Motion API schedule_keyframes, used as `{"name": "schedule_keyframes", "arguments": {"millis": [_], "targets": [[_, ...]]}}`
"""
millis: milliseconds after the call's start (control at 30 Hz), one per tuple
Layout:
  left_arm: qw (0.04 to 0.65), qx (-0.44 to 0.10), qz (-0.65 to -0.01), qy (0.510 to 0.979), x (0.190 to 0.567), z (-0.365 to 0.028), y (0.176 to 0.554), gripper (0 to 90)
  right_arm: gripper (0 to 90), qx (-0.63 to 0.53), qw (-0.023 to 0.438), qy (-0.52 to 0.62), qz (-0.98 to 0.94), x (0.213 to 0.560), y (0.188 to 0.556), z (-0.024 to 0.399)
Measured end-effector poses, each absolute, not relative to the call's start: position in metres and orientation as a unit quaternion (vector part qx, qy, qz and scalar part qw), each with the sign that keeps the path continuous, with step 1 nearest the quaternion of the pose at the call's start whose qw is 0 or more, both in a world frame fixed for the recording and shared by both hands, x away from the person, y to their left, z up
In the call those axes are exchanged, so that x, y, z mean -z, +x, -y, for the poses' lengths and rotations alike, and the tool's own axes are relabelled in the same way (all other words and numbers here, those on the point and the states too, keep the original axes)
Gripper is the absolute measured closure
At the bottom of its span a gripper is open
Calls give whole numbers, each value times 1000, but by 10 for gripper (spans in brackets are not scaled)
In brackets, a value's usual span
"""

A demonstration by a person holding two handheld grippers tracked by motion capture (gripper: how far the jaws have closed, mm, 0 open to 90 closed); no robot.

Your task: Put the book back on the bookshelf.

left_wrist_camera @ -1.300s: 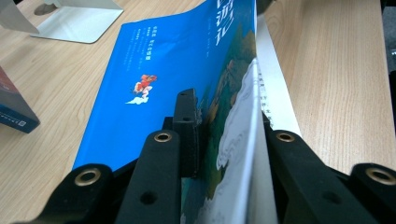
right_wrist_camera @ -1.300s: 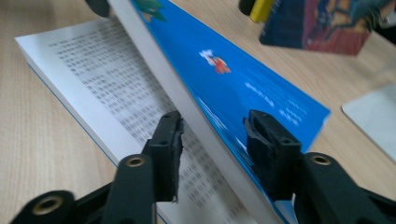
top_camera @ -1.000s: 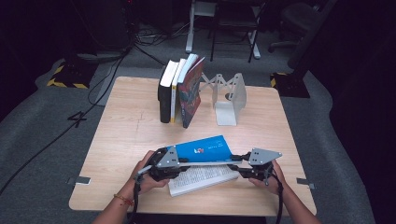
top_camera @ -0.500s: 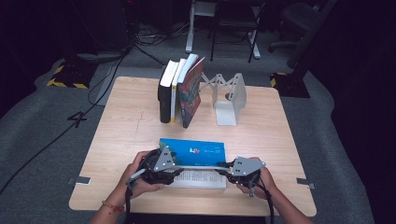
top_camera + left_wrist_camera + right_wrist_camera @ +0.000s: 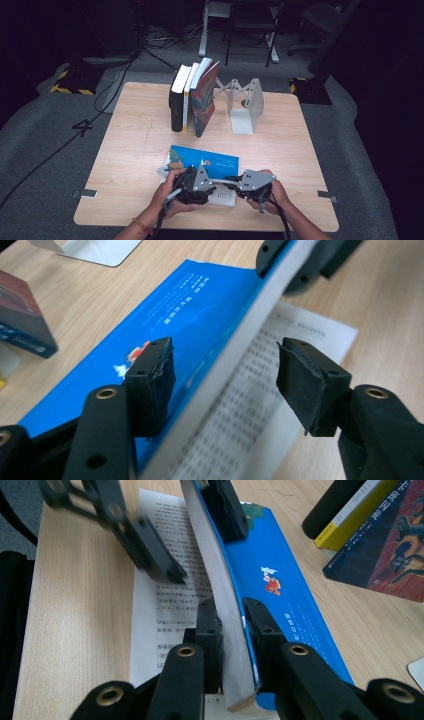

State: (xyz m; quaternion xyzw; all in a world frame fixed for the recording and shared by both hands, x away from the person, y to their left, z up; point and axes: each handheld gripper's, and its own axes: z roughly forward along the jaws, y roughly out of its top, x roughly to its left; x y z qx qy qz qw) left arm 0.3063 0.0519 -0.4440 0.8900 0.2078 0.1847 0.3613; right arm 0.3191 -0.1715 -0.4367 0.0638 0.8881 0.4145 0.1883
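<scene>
A blue paperback (image 5: 205, 157) lies open near the table's front edge, its blue cover (image 5: 200, 305) up and a printed page (image 5: 260, 405) flat on the wood. My left gripper (image 5: 210, 184) is open. Its jaws have just been opening and now straddle the raised page block without touching it (image 5: 225, 367). My right gripper (image 5: 232, 184) faces it from the other end. Its jaws have just been closing, and it is shut on the page block and cover (image 5: 232, 625). The left gripper (image 5: 197, 540) shows at the book's far end in the right gripper view.
Several books (image 5: 192, 97) stand upright at the back of the wooden table (image 5: 135, 135), leaning toward a white metal bookend (image 5: 245, 105). A dark book's corner (image 5: 25, 320) lies close to the left of the blue cover. Chairs and cables sit beyond the table.
Both hands have drawn closer together near the front edge. The left jaws have opened and let go of the book. The right jaws have closed tighter on the page block.
</scene>
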Motion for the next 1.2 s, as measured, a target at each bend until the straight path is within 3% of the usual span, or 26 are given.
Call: {"name": "schedule_keyframes", "arguments": {"millis": [100,233,367,433,500,633,800,1133,1200], "targets": [[357,-202,-213,887,448,-49,307,534,775,-409,188,62,-891,439,318,170],[365,-181,-211,888,450,-56,309,638,748,-418,182,64,-888,440,319,171],[359,-182,-196,894,453,-58,309,686,600,-423,174,71,-887,444,325,175],[369,-178,-201,890,450,-62,310,716,554,-424,167,85,-886,449,333,184],[373,-171,-200,890,449,-65,312,727,564,-420,175,101,-885,453,339,191],[370,-171,-196,892,447,-65,312,742,651,-427,174,114,-880,455,347,201],[367,-161,-196,895,447,-66,313,734,692,-416,195,95,-883,454,343,198],[348,-165,-208,899,451,-47,313,568,708,-408,196,84,-888,452,336,189],[345,-175,-209,898,452,-44,312,582,707,-406,198,84,-888,451,335,187]]}}
